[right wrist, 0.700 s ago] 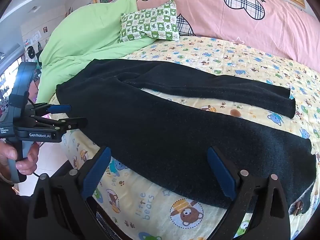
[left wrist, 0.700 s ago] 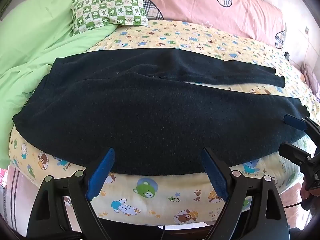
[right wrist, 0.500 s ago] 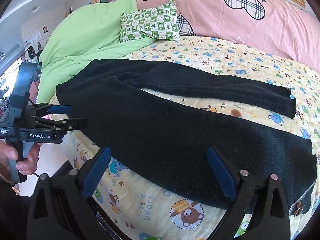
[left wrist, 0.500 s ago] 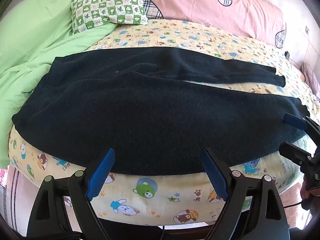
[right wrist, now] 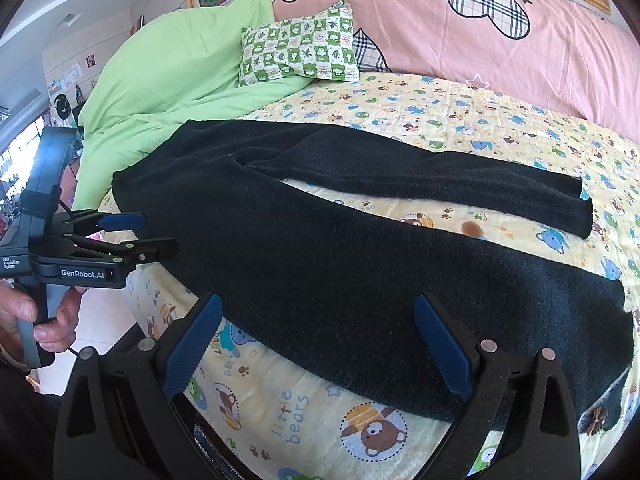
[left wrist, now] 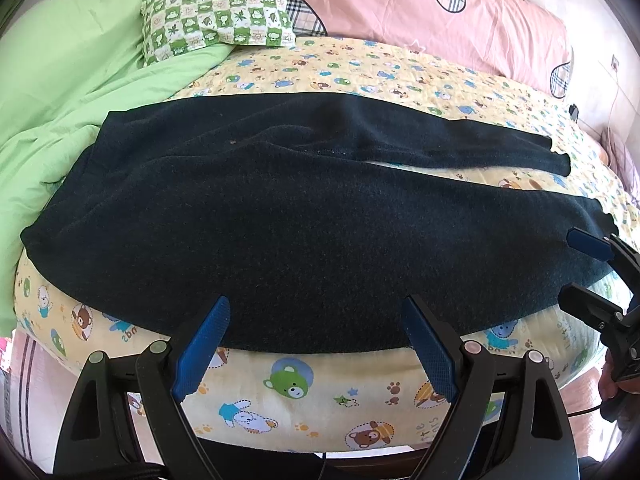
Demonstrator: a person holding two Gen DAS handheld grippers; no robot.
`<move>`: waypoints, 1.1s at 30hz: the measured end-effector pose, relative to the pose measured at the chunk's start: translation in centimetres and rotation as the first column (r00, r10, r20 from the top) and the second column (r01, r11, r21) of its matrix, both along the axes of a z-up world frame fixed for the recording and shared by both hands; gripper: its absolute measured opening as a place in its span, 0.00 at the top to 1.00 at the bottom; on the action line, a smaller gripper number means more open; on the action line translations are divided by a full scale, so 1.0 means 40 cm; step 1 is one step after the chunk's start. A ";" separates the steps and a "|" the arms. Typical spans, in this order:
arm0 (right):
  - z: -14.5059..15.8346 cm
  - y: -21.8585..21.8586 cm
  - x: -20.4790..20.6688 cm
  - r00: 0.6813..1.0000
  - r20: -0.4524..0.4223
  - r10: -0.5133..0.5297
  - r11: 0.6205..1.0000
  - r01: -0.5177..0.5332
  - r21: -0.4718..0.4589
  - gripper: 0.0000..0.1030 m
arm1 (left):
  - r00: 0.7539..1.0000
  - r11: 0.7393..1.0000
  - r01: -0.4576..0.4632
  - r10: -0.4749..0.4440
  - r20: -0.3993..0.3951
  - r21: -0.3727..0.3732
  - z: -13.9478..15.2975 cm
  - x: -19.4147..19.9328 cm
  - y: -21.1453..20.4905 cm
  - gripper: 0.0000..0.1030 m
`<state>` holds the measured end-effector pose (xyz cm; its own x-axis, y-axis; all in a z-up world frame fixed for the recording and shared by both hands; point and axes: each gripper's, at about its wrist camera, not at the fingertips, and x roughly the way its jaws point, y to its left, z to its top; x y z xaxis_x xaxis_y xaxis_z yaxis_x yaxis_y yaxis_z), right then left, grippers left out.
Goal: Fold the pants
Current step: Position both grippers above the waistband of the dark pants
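A pair of dark, fleecy pants (left wrist: 304,216) lies spread flat across the near part of a bed (left wrist: 320,392) covered with a yellow sheet printed with cartoon bears. The waistband sits toward the left, next to a rumpled green duvet (left wrist: 80,92), and the two legs run off to the right, slightly apart, with a strip of sheet showing between them. The nearer leg reaches the bed's front edge and its hem lies at the far right. Behind, a green-and-white checked pillow (left wrist: 216,16) rests against a pink cover with plaid hearts (left wrist: 440,12). The left gripper (left wrist: 316,344) hovers just before the bed's edge at the middle of the pants, tilted downward, its blue-padded fingers (left wrist: 202,348) spread wide with nothing between them. The right gripper (right wrist: 316,344) hangs over the near leg farther right, likewise tilted down, its fingers (right wrist: 442,350) wide apart and empty. In the right wrist view the left gripper appears at the left edge, held by a hand (right wrist: 36,316) on its handle, its tips close to the waistband end without touching the cloth.
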<state>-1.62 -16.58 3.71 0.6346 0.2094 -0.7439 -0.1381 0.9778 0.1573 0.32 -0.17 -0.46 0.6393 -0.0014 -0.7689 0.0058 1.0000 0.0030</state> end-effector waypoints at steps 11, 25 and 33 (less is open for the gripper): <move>0.004 0.007 0.004 1.000 0.001 -0.001 1.000 0.001 0.001 0.06 | 1.000 1.000 0.007 -0.007 0.005 0.001 0.002 0.005 -0.005 0.14; 0.003 0.017 0.003 1.000 0.001 -0.005 1.000 0.005 0.004 0.06 | 0.999 1.000 0.013 -0.013 -0.031 0.016 0.000 0.008 -0.002 0.14; 0.006 0.008 0.006 1.000 -0.005 -0.022 1.000 0.022 0.014 0.06 | 0.998 0.998 0.063 -0.063 -0.031 0.010 0.008 0.019 -0.007 0.14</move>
